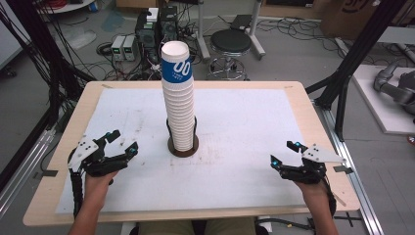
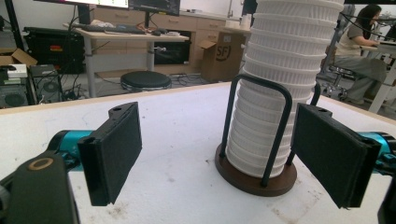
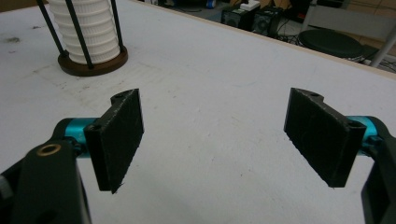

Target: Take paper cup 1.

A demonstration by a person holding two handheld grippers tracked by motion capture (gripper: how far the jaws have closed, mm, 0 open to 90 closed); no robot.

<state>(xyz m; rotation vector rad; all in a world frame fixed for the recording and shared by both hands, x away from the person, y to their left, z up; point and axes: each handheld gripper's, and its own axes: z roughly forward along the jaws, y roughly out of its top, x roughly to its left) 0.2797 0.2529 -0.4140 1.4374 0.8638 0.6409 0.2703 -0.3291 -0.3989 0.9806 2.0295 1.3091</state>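
A tall cup stack (image 1: 178, 105) stands in its wire holder (image 1: 183, 146) at the counter's (image 1: 254, 122) centre. The left gripper (image 1: 121, 142) at eight o'clock and the right gripper (image 1: 283, 154) at four o'clock both have fingers wide and empty. It looks like the approach step; next, one gripper must reach the top cup.

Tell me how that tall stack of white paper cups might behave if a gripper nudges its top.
The tall stack of white paper cups probably sways or tips: it rises well above the black wire holder. It is likely light and crushable.

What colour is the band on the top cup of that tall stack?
Blue with white marks, on the top cup; the high view shows it best.
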